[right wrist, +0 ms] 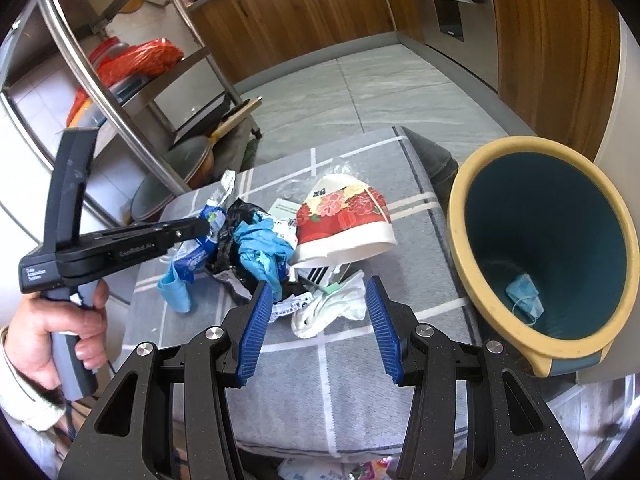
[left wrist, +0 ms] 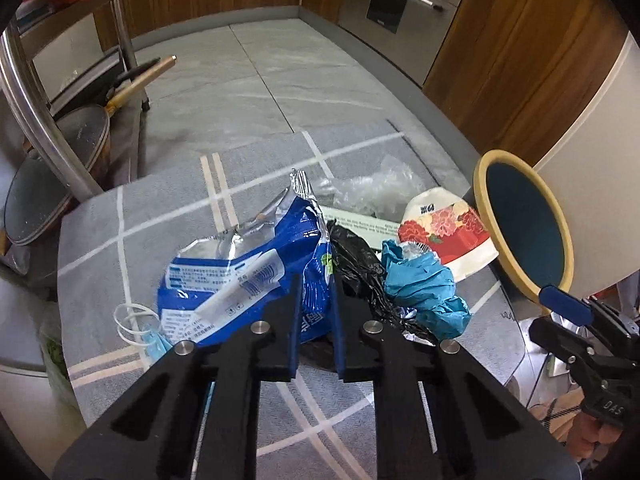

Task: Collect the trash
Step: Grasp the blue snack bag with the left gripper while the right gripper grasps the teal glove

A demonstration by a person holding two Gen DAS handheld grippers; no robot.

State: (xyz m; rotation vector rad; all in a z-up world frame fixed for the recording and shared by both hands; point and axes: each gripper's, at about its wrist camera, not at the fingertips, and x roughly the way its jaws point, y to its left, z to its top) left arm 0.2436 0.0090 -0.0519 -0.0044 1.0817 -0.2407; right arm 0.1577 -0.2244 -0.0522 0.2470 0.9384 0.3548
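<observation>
A heap of trash lies on a grey mat (left wrist: 160, 216): a blue foil snack bag (left wrist: 240, 280), a black plastic bag (left wrist: 356, 264), a crumpled teal glove (left wrist: 424, 288), a floral paper bowl (left wrist: 444, 232) on its side, clear plastic wrap (left wrist: 372, 188) and a blue face mask (left wrist: 148, 340). My left gripper (left wrist: 317, 280) is shut on the edge of the blue foil bag. My right gripper (right wrist: 316, 292) is open above a crumpled white tissue (right wrist: 332, 308). A tilted bin (right wrist: 540, 248) with a cream rim stands at the right, with a blue mask (right wrist: 524, 294) inside.
A steel rack (right wrist: 120, 92) with pans, lids and a red bag stands to the left. Wooden cabinets and a steel oven (left wrist: 396, 4) line the back. The grey tiled floor (left wrist: 280, 80) lies beyond the mat. The person's hand (right wrist: 52, 328) holds the left tool.
</observation>
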